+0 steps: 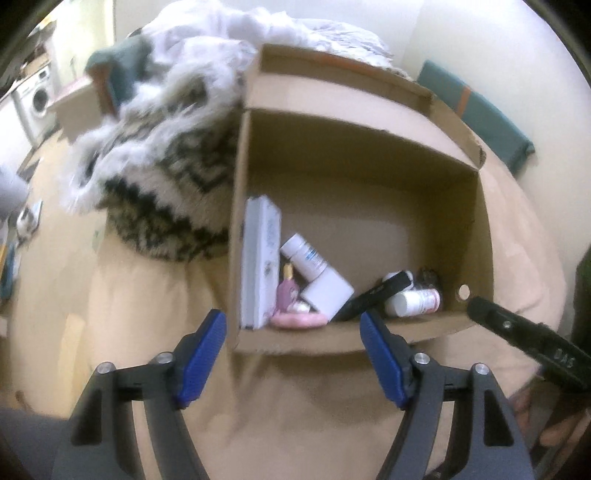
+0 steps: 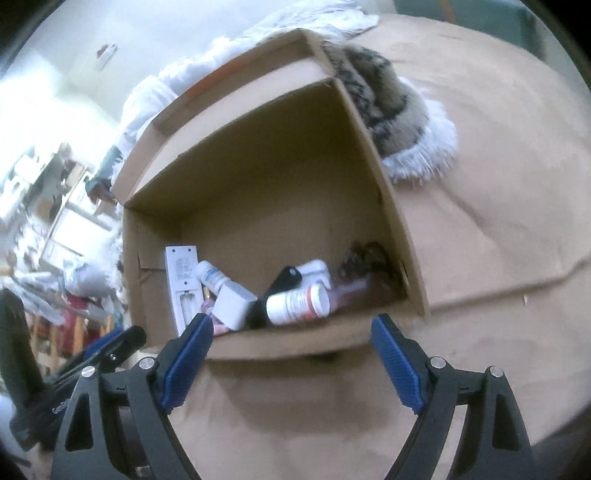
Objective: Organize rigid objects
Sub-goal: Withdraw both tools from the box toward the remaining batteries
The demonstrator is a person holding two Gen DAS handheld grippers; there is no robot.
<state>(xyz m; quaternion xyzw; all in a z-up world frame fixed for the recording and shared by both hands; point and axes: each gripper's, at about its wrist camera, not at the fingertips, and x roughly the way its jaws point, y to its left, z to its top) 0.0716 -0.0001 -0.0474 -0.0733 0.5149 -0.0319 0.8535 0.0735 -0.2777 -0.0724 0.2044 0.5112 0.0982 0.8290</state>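
Note:
An open cardboard box (image 1: pixel 369 166) sits on a tan bed cover; it also shows in the right wrist view (image 2: pixel 258 166). Along its near wall lie a white remote (image 1: pixel 258 258), a white bottle with a blue label (image 1: pixel 304 256), a white block (image 1: pixel 327 291), a pink item (image 1: pixel 295 317), a black flat object (image 1: pixel 373 295) and a white bottle with a red label (image 2: pixel 299 304). My left gripper (image 1: pixel 293 354) is open and empty, just in front of the box. My right gripper (image 2: pixel 291 363) is open and empty, also before the box's near wall.
A fluffy patterned blanket (image 1: pixel 166 166) and white bedding (image 1: pixel 240 29) lie left of and behind the box. A teal cushion (image 1: pixel 476 110) is at the back right. The right gripper's body (image 1: pixel 528 339) shows beside the box. Room clutter (image 2: pixel 55 240) lies to the left.

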